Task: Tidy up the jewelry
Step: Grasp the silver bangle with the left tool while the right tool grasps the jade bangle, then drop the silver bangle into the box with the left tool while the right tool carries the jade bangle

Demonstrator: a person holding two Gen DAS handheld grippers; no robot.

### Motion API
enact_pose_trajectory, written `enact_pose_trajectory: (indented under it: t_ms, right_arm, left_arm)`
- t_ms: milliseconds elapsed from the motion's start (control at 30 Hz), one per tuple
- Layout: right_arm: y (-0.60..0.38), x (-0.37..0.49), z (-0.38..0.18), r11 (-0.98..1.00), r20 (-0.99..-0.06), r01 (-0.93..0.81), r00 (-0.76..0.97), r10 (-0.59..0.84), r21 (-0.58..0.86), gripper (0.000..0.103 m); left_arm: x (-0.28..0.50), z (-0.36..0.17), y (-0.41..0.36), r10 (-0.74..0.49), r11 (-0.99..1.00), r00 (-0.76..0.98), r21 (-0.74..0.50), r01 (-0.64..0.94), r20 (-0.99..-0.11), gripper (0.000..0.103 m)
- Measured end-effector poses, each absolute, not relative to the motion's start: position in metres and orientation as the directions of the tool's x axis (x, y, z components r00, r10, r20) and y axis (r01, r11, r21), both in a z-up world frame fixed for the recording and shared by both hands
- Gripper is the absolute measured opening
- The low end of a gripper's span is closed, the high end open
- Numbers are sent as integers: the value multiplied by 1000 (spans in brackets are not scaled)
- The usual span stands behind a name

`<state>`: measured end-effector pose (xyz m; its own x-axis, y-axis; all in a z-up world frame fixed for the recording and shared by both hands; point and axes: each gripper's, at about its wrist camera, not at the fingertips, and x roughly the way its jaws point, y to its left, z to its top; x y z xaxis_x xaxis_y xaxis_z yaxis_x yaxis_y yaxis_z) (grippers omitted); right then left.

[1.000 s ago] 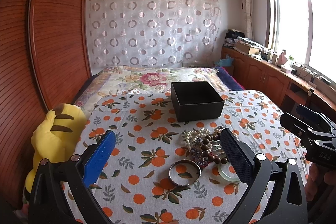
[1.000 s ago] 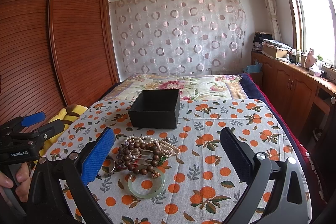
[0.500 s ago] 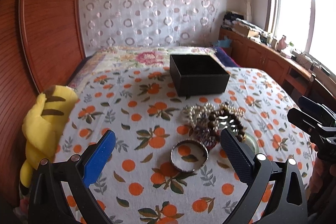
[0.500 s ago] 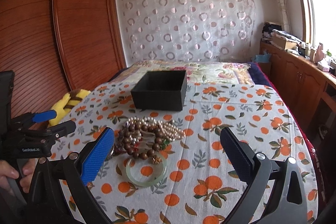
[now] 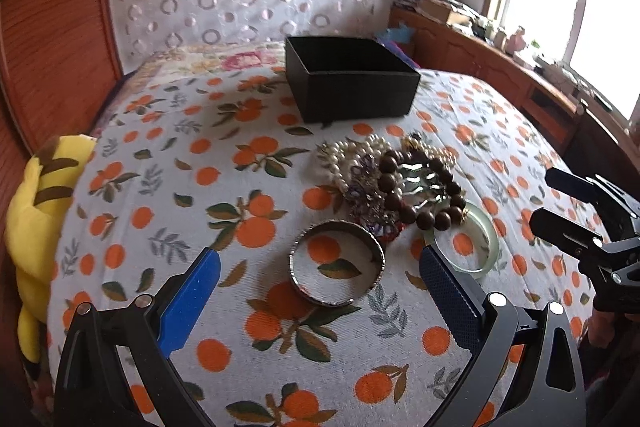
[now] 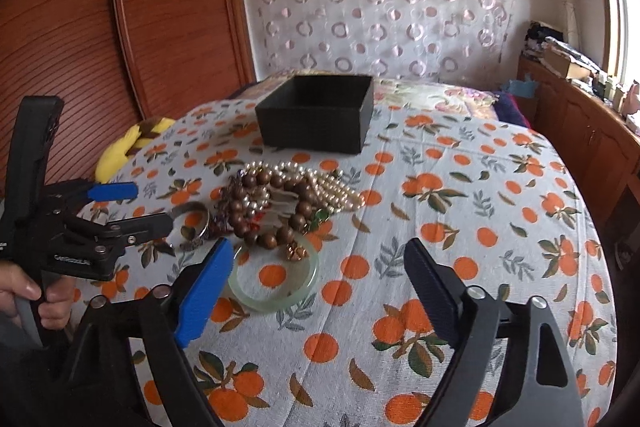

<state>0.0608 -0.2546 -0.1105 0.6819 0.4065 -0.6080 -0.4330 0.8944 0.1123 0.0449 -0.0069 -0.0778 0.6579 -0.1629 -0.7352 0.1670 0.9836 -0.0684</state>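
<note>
A heap of jewelry lies on the orange-print bedspread: a silver bangle [image 5: 337, 263], a pale green jade bangle [image 5: 476, 242], a brown wooden bead bracelet [image 5: 416, 187] and pearl strands [image 5: 352, 157]. An open black box [image 5: 352, 83] stands behind the heap. My left gripper [image 5: 320, 297] is open, with the silver bangle between its fingers, just above the cloth. My right gripper [image 6: 320, 291] is open, and its blue finger [image 6: 204, 291] is next to the jade bangle [image 6: 276, 283]. The box [image 6: 318, 117] and the bead bracelet [image 6: 272, 211] also show in the right wrist view.
A yellow plush toy [image 5: 38, 211] lies at the bed's left edge beside the wooden wardrobe [image 5: 52, 15]. A wooden cabinet [image 5: 500, 67] with clutter runs along the right under the window. The bedspread [image 6: 460, 211] stretches right of the heap.
Both grippers have moved forward and down toward the jewelry heap. The silver bangle now sits between my left fingers and the jade bangle is by my right blue finger.
</note>
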Motion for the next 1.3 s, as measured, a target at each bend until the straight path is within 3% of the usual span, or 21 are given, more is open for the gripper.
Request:
enact_pose_trajectory:
  t_ms: [133, 267, 400, 567, 1133, 1233, 1300]
  right_arm:
    - [-247, 64, -119, 879, -641, -464, 642, 421, 113, 87]
    - [-242, 67, -126, 865, -669, -486, 604, 433, 120, 87]
    - [-235, 69, -131, 856, -689, -506, 585, 428, 102, 87]
    - [-229, 74, -135, 847, -707, -522, 564, 427, 96, 87]
    - [-194, 98, -152, 814, -773, -580, 503, 387, 29, 87]
    - [-191, 95, -153, 811, -768, -586, 523, 370, -8, 75]
    - [-192, 93, -152, 804, -771, -595, 516, 373, -9, 74]
  left_arm:
    - [54, -86, -10, -214, 973, 616, -108, 204, -758, 95]
    - [64, -97, -16, -221, 967, 574, -103, 231, -788, 83]
    - [68, -101, -19, -210, 967, 569, -82, 241, -795, 80]
    - [67, -100, -18, -180, 970, 590, -41, 241, -787, 57]
    - [59, -94, -1, -204, 974, 616, -96, 203, -761, 57]
    - [58, -92, -1, -208, 974, 623, -101, 203, -754, 57]
    - [56, -90, -2, -207, 974, 628, -100, 201, -750, 57]
